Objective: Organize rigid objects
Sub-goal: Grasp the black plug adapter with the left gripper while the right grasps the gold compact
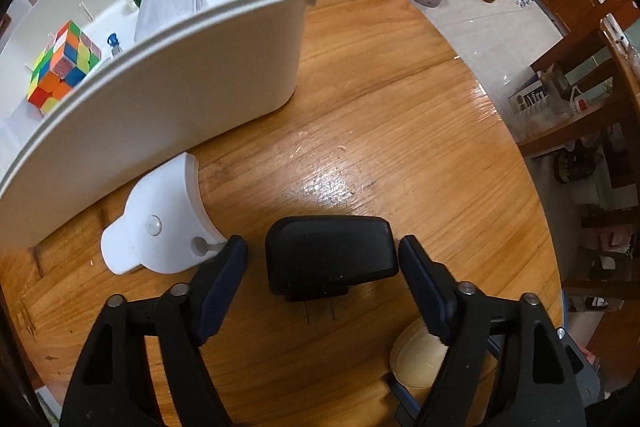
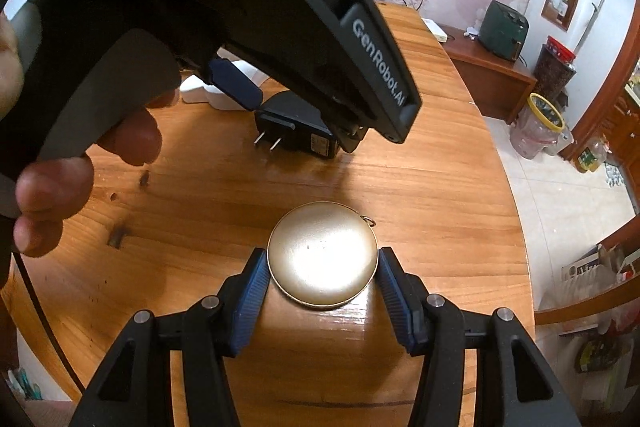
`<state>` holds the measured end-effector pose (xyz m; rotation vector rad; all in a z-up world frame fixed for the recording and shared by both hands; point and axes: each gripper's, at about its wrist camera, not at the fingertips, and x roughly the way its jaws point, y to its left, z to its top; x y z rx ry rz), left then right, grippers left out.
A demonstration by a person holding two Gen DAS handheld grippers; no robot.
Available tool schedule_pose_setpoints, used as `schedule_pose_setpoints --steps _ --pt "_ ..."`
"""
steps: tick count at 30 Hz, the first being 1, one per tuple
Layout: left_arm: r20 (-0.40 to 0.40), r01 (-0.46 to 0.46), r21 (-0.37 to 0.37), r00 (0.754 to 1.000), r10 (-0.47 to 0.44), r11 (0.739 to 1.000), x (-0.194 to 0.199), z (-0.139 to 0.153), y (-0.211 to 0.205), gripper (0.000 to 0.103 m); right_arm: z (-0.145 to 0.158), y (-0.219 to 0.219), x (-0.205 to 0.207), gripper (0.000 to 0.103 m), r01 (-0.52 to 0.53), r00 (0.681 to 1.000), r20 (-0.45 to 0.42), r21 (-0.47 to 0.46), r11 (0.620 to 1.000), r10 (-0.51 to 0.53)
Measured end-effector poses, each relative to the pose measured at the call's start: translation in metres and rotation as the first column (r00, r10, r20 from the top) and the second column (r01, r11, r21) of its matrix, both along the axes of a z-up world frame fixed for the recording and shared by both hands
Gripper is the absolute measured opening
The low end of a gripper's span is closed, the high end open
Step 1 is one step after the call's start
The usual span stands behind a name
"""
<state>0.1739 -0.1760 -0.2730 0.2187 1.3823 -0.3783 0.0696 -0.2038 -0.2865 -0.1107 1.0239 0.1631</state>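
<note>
Right claw flanks a round gold case on the wooden table.

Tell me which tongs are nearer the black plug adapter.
Left. The left tongs straddle the black plug adapter, not yet pressing it. The right tongs sit farther off, around the gold round case.

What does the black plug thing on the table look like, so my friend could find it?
Start at the big white plastic bin on the round wooden table. Just past its near wall lies a black boxy power adapter, between the left gripper's open blue pads. Unlike the white plastic piece beside it, it has two metal prongs.
</note>
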Motion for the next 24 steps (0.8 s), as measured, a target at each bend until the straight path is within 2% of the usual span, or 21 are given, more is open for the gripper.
schedule_pose_setpoints --steps 3,8,13,19,24 --pt "0.013 0.01 -0.004 1.0 -0.01 1.0 -0.002 0.002 -0.002 0.067 0.0 0.0 0.001 0.055 0.006 1.0 -0.005 -0.003 1.0 -0.006" --pt "0.021 0.005 0.001 1.0 -0.005 1.0 -0.006 0.004 0.002 0.067 0.001 -0.001 -0.002 0.055 0.009 1.0 -0.015 -0.006 1.0 -0.009" --pt "0.016 -0.007 -0.026 1.0 0.008 1.0 -0.014 0.012 0.01 0.067 0.004 -0.001 -0.004 0.055 -0.006 1.0 -0.021 -0.005 1.0 0.006" --pt "0.068 -0.04 -0.068 0.997 0.045 0.997 -0.025 0.044 0.034 0.067 0.013 0.004 -0.01 0.055 -0.018 1.0 -0.016 0.006 1.0 0.018" --pt "0.114 -0.094 -0.103 0.988 0.106 0.99 -0.026 0.083 0.066 0.067 0.027 0.007 -0.013 0.055 -0.034 0.999 -0.004 0.017 0.999 0.035"
